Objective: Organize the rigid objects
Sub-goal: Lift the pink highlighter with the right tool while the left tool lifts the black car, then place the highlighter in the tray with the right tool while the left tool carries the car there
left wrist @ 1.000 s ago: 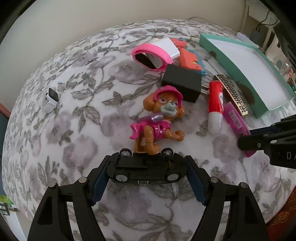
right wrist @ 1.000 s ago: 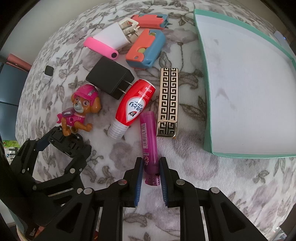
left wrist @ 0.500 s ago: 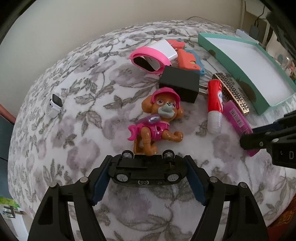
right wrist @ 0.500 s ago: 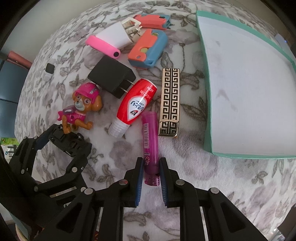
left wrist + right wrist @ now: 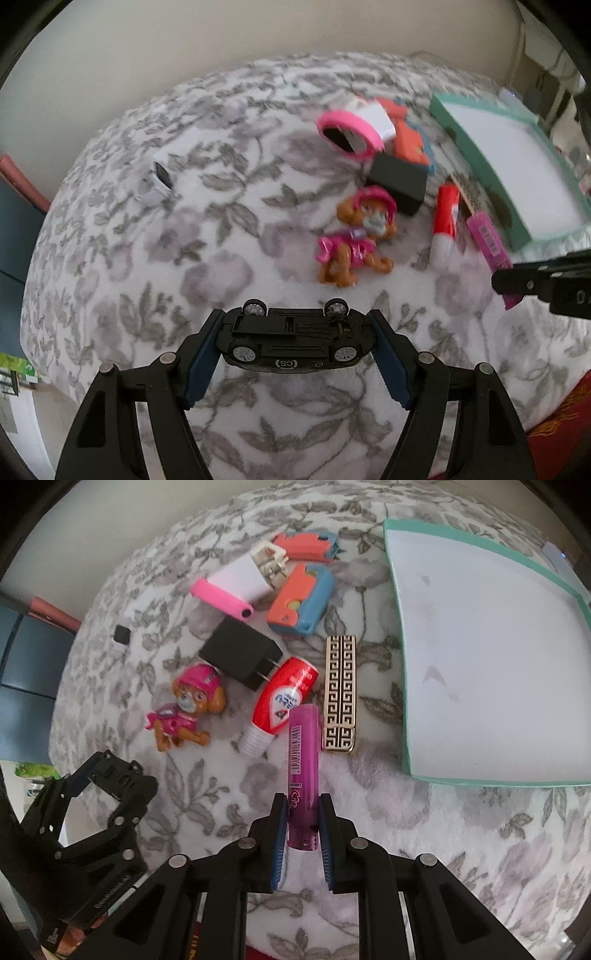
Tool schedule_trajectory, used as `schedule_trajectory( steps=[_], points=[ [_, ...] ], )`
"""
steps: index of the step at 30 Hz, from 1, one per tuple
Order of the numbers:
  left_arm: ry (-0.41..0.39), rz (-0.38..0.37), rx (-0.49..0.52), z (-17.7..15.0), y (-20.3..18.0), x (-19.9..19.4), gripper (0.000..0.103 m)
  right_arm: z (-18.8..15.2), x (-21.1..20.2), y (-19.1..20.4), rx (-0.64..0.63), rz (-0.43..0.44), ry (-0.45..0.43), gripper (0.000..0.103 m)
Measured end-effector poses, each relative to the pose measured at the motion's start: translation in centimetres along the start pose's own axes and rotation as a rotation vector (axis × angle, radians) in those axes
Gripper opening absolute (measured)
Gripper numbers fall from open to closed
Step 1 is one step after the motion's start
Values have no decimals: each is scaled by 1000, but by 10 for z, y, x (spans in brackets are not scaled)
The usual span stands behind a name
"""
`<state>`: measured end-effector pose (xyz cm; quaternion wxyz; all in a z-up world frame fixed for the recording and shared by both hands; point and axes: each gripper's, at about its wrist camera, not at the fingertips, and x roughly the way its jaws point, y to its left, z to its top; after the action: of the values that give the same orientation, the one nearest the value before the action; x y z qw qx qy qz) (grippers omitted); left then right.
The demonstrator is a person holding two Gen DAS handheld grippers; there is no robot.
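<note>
Left claw (image 5: 295, 345): jaws set wide, blue pads clamped on the nose and tail of a black toy car (image 5: 295, 341), which hangs upside down, wheels and chassis showing. Against the earlier frames the car now sits clear of the bedspread (image 5: 155, 266) and the whole pile looks smaller and further off; the lift has begun. The left-wrist view is smeared, so how far the car has cleared the spread is uncertain.

Right claw (image 5: 303, 812): jaws pinched narrow on the lower end of a purple tube (image 5: 303, 753). Earlier the tube lay flat beside the red tube (image 5: 282, 701); now its far end tips up and overlaps the red tube's shoulder. It seems to be coming off the spread too.

Landmark: the teal tray (image 5: 397, 635), open and with nothing in it. Nearest its left wall lies the gold patterned case (image 5: 340, 694), then the red tube, then the black charger (image 5: 240, 653) and the pup figure (image 5: 188, 709) further left. Beyond these, away from the claws, sit the orange-and-blue toys (image 5: 301, 598) and the white plug (image 5: 243, 576) with its pink piece (image 5: 221, 600).

Judgement: both grasps are made and both items are up, so the carry to the tray is likely next. Nothing has been sorted yet.
</note>
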<state>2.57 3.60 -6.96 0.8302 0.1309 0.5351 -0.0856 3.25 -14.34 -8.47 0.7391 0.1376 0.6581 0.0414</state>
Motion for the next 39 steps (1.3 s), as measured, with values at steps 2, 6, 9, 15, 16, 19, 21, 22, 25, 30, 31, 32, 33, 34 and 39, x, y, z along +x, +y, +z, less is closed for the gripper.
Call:
schedule_trajectory(
  steps=[2, 6, 9, 15, 16, 19, 21, 22, 25, 30, 31, 32, 33, 34, 39],
  points=[
    [-20, -4, -19, 7, 2, -11, 77, 2, -5, -2, 6, 26, -14, 18],
    [-61, -12, -55, 26, -3, -33, 77, 8, -21, -6, 22, 65, -62, 18],
    [-88, -18, -66, 44, -16, -47, 77, 11, -34, -10, 35, 89, -100, 18],
    [-121, -47, -86, 78, -48, -64, 77, 18, -53, -31, 102, 95, -180, 18],
    [-124, -49, -84, 82, -55, -68, 77, 19, -57, -36, 114, 84, -197, 18],
    [-135, -53, -56, 96, -83, -75, 77, 21, -68, -60, 183, 72, -243, 18],
    [-139, -50, -41, 103, -99, -77, 77, 22, -73, -74, 224, 48, -267, 18],
    [-141, -51, -34, 106, -107, -78, 77, 22, -75, -82, 246, 32, -280, 18],
    [-133, -92, -23, 116, -131, -75, 77, 21, -81, -110, 316, -2, -309, 18],
    [-124, -133, -25, 133, -164, -66, 77, 14, -90, -163, 454, -62, -344, 18],
    [-121, -138, -29, 136, -169, -64, 77, 12, -92, -172, 471, -84, -349, 18],
    [-118, -143, -34, 139, -175, -61, 77, 11, -93, -181, 489, -106, -354, 18],
    [-114, -149, -37, 143, -181, -59, 77, 9, -95, -188, 506, -128, -359, 18],
    [-111, -153, -41, 145, -186, -57, 77, 8, -96, -196, 525, -147, -365, 18],
    [-63, -219, -104, 160, -211, -40, 77, 0, -98, -225, 593, -221, -374, 18]
  ],
)
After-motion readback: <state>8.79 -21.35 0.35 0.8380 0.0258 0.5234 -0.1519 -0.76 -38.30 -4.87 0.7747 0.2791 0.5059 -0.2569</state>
